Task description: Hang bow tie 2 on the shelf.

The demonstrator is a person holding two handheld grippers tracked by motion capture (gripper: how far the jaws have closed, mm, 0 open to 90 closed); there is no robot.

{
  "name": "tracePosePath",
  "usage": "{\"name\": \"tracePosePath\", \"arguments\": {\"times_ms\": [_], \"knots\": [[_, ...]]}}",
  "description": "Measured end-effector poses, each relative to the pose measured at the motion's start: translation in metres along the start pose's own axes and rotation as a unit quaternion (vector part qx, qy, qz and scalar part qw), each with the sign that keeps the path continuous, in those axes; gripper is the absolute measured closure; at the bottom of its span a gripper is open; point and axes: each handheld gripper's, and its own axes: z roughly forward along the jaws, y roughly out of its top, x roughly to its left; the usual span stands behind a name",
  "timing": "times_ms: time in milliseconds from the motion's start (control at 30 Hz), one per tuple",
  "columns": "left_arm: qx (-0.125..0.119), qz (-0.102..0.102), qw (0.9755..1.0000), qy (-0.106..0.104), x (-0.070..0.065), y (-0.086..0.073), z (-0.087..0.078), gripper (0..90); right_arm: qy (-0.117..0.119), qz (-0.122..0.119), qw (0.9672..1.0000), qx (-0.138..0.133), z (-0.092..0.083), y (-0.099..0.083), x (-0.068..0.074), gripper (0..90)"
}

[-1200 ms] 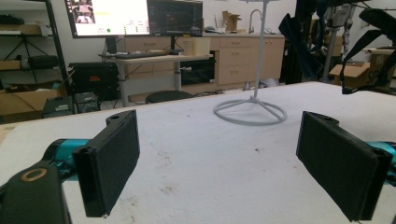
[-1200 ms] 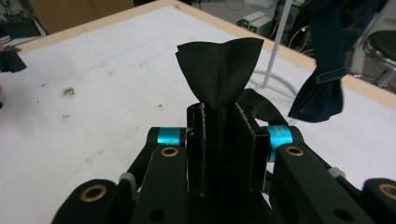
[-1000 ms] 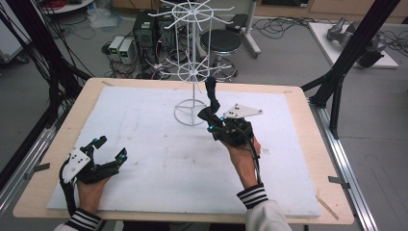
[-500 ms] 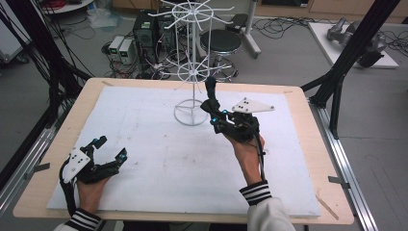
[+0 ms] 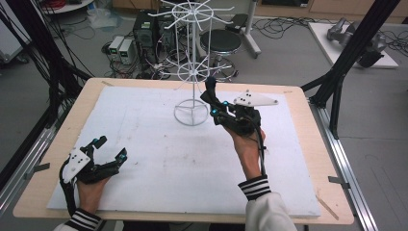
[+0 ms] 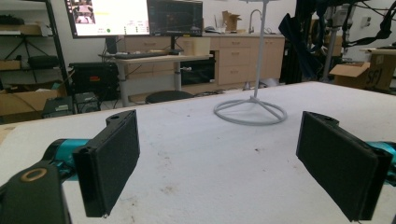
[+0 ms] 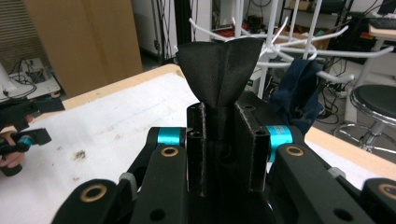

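**One black cloth clamped, up by the rack**

Black cloth (image 7: 219, 65) pinched between right gripper (image 7: 219, 149) jaws, its free end fanning out above the pads. It's lifted off the table, just beside the white wire rack (image 5: 192, 72). Left gripper (image 5: 108, 151) rests on the white mat (image 5: 159, 159) near the table's front-left corner, jaws wide, nothing between them.

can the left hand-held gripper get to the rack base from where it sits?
Probably yes: left hand-held gripper is open, and only bare white mat lies between it and the rack base.
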Motion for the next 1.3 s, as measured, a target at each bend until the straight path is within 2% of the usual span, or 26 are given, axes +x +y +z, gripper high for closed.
{"name": "tracePosePath", "arguments": {"times_ms": [667,1300], "knots": [[-0.001,-0.001,1.0000,0.000,0.000,0.000,0.000,13.9,0.003,-0.019,0.9994,-0.030,0.009,0.031,0.006,75.8],[-0.001,0.000,1.0000,0.000,0.000,0.000,0.000,13.9,0.009,-0.024,0.9988,-0.043,0.026,0.043,0.014,75.8]]}}
